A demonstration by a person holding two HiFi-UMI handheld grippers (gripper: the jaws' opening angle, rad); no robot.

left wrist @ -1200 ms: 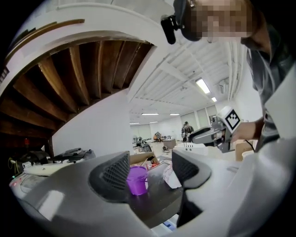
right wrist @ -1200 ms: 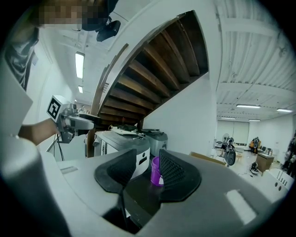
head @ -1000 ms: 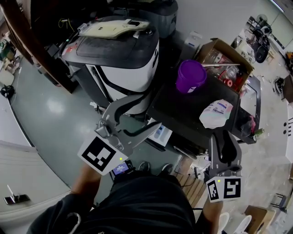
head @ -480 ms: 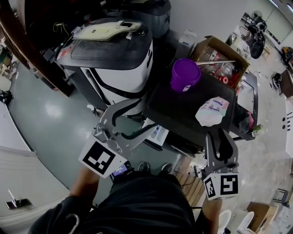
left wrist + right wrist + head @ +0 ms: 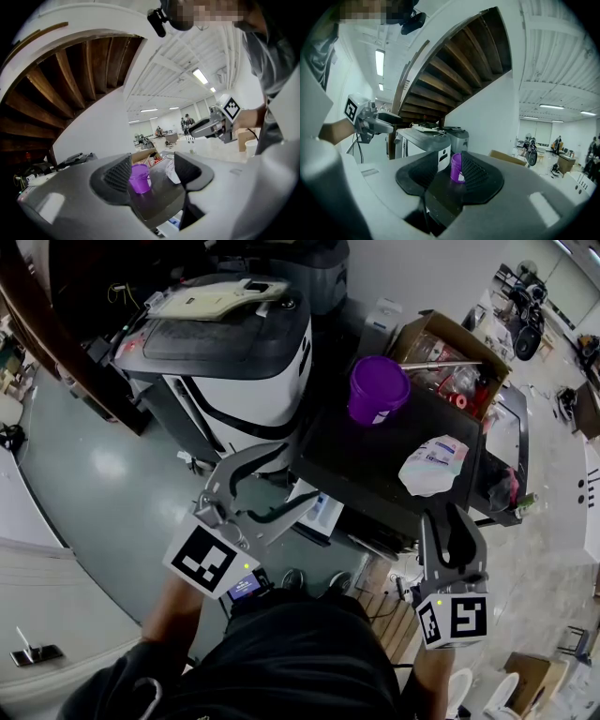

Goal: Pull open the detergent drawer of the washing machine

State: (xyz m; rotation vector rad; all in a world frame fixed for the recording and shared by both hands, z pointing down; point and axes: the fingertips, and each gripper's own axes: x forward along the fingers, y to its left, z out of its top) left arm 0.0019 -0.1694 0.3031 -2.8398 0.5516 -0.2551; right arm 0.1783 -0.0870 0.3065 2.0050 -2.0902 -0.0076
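Dark table (image 5: 366, 463) at 1 o'clock bears purple cup (image 5: 377, 390); washing machine (image 5: 234, 362) at 11 | your left gripper (image 5: 305, 472): jaws half apart, empty | your right gripper (image 5: 449, 517): narrowly apart, empty

Dark table (image 5: 361, 465) with purple cup (image 5: 378, 390) crowds washing machine (image 5: 239, 381).

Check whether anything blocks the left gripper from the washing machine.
Nothing visible does. The left gripper, open and empty, hangs just short of the washing machine. The black table with the purple cup stands beside the machine, off that path. The drawer itself can't be made out.
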